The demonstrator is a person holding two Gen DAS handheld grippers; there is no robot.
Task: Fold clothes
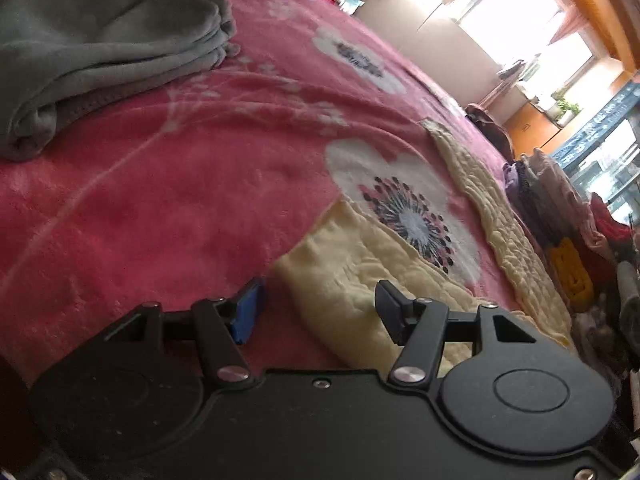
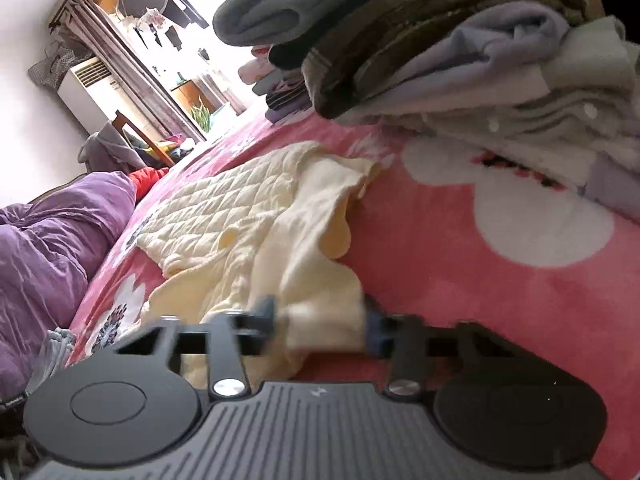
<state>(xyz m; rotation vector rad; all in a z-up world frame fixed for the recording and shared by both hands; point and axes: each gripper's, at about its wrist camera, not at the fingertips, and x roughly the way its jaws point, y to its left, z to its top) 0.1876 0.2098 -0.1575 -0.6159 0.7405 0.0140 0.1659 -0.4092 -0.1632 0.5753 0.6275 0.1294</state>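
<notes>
Your pale yellow quilted garment [image 2: 240,216] lies spread and rumpled on the pink fleece blanket with white flowers [image 2: 500,280], running from the middle of the right wrist view up toward 11 o'clock, with its near hem bunched at 6 o'clock. Your right gripper [image 2: 320,320] has its jaws apart with that bunched hem sitting between them, but the fingers are blurred, so you cannot tell whether they touch the cloth. Closing now may catch only a loose fold of the top layer, and the rest would sag and twist when lifted. Your left gripper [image 1: 320,308] is also spread wide and empty, low over the blanket at 6 o'clock in its own view, with a corner of the yellow garment [image 1: 360,272] showing in the gap beyond its tips. Its blue-padded finger [image 1: 248,312] sits over pink fleece, so a careless pinch there could grab the blanket along with the garment. Watch too the tall stack of folded clothes [image 2: 480,60] at 1 o'clock in the right view and the folded grey fleece garment [image 1: 100,52] at 10 o'clock in the left view: a wide sweep could knock either over.
</notes>
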